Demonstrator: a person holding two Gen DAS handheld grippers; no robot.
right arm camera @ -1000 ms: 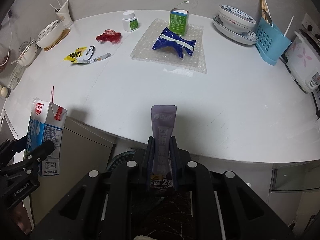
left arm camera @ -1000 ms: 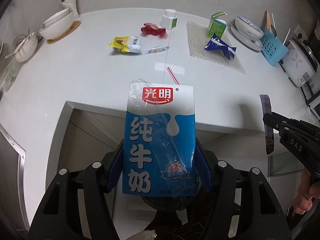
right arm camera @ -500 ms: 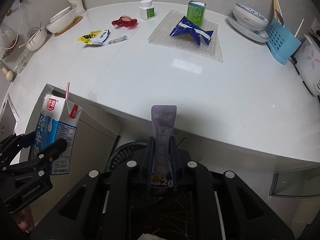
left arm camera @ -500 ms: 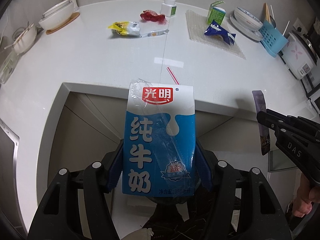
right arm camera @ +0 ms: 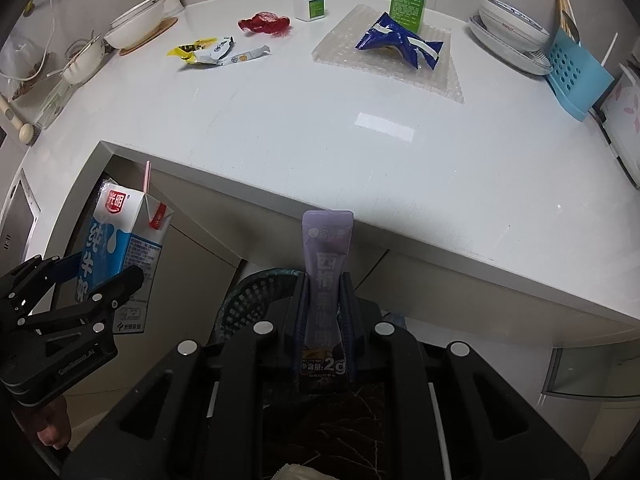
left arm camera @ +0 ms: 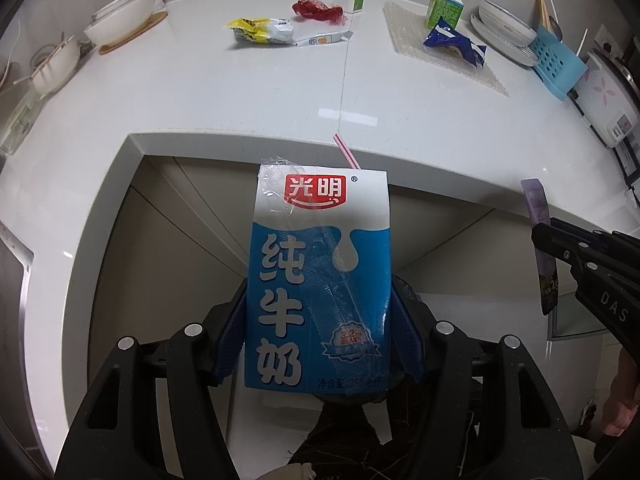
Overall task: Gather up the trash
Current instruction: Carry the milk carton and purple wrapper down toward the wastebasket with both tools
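Both matte black plastic two-finger grippers [left arm camera: 318,320] [right arm camera: 326,320] are showing silver round screws [left arm camera: 443,327] and blue ribbed pads [left arm camera: 408,344] — white "DAS" lettering [left arm camera: 612,305] is showing at three o'clock.

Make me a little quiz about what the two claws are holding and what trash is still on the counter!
1. True or false: the left claw grips a blue and white milk carton with a straw.
2. What does the right claw hold? A) red wrapper B) purple packet C) green box
3. Fill in: the blue wrapper lies on a clear bubble ____.

Key:
1. True.
2. B, the purple packet, pinched between shut jaws above a dark basket.
3. Sheet. The green box stands on it too.
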